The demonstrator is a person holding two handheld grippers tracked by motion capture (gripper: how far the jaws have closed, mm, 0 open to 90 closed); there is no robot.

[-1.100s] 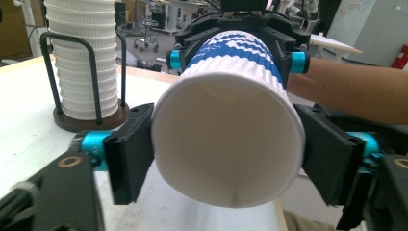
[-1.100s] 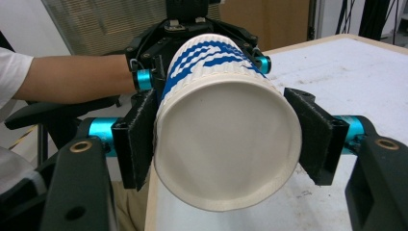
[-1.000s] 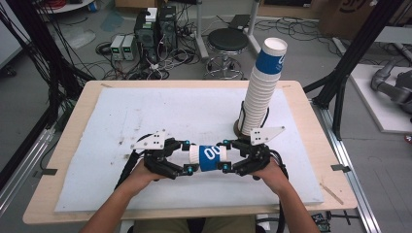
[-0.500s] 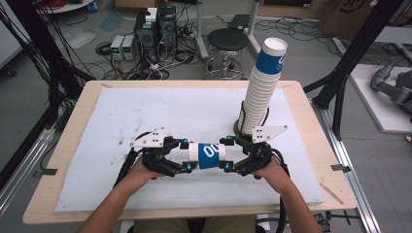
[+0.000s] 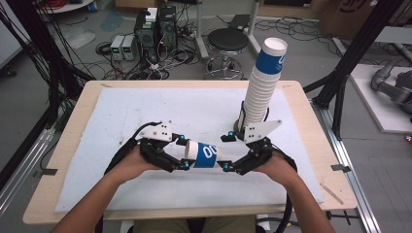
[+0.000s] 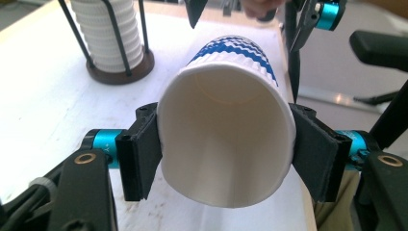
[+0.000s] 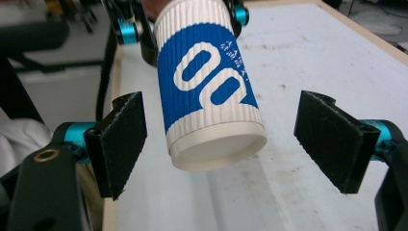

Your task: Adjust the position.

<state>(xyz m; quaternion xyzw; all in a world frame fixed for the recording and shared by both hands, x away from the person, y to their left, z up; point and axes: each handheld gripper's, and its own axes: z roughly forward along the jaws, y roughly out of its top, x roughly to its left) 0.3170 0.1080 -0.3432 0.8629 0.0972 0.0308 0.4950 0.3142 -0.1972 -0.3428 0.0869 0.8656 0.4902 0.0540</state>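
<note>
Jaws first: my left gripper (image 6: 226, 159) pinches the paper cup (image 5: 203, 155) at its open rim, squashing it; my right gripper (image 7: 221, 144) has just opened around its base. Held sideways near the cup stack (image 5: 262, 85), it could buckle or slip.

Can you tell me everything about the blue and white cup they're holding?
The white ribbed paper cup with a blue band and white "00" lies sideways in the air above the white table mat. The left tool squeezes its open rim end, bending the mouth into an oval. Its flat bottom points toward the right tool, whose pads stand apart on either side without touching. Inside it looks plain, white and empty.
</note>
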